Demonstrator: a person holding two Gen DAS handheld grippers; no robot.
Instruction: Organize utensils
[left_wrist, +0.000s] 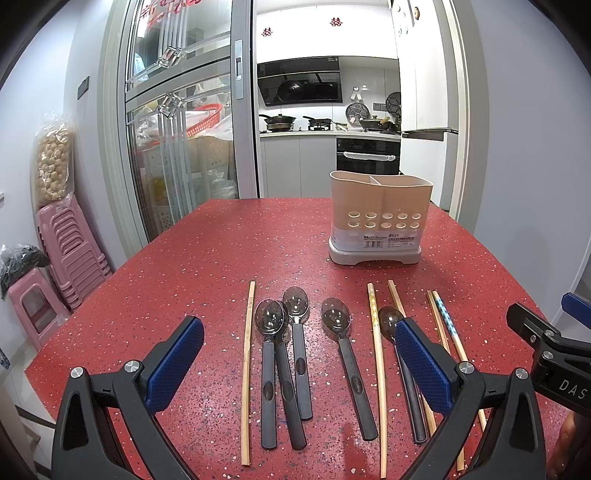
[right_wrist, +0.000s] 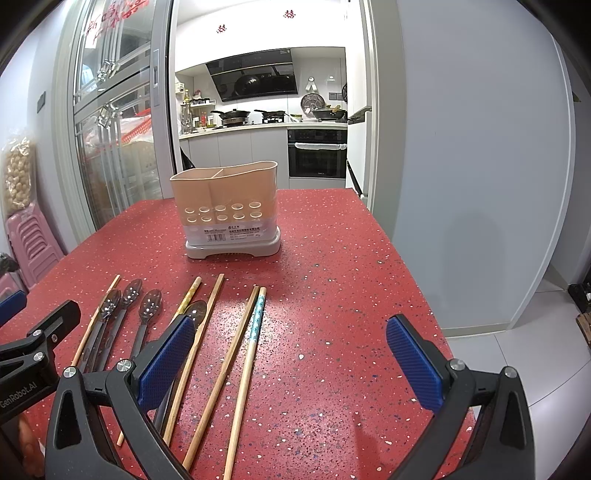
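Several black-handled spoons and wooden chopsticks lie in a row on the red speckled table. A beige two-compartment utensil holder stands upright behind them and looks empty. My left gripper hovers open above the spoons, nothing between its blue pads. My right gripper is open too, over bare table to the right of the chopsticks; one chopstick has a blue patterned tip. The holder stands ahead and to the left in the right wrist view, with the spoons at the left.
A stack of pink stools stands left of the table by a glass sliding door. The table's right edge drops to a tiled floor beside a grey wall. A kitchen lies beyond the doorway.
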